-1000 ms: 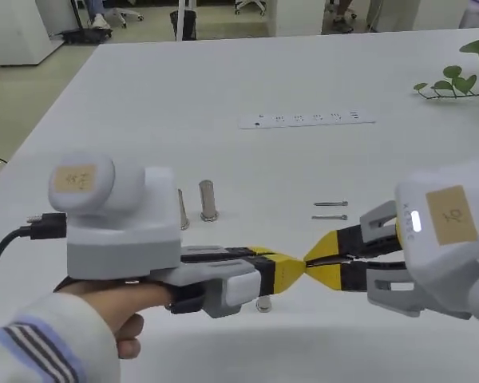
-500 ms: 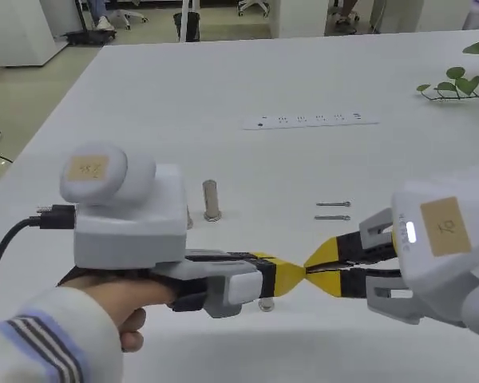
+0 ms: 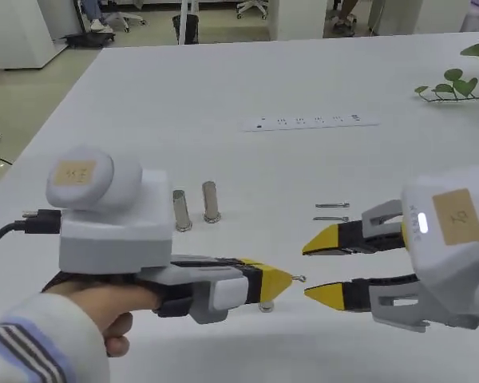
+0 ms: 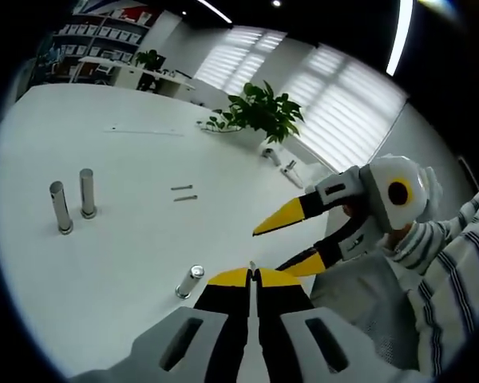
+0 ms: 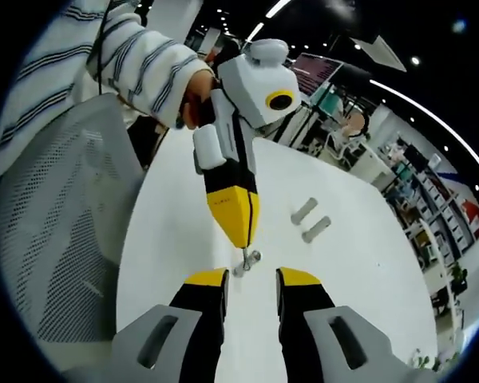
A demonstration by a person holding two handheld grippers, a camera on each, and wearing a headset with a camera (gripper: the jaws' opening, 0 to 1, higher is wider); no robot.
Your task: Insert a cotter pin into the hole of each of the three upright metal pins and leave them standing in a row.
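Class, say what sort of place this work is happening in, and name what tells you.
Probably an open-plan office or lab: a long white table with a power strip on it, wheeled chairs beyond it, and a potted plant.

Head view: the third metal pin (image 3: 264, 306) is largely covered by the left hand-held gripper (image 3: 290, 279). Only one end shows, and its hole cannot be seen. The cotter pin (image 3: 298, 278) pinched in those closed jaws shows as a short tip, the rest hidden between them. The upright metal pins (image 3: 182, 211) are too small to show their holes. The spare cotter pins (image 3: 330, 206) on the worktop (image 3: 223, 96) are too small to tell their form. The right hand-held gripper (image 3: 306, 272), jaws apart, is cut off at the right edge, as is the plant (image 3: 455, 80).
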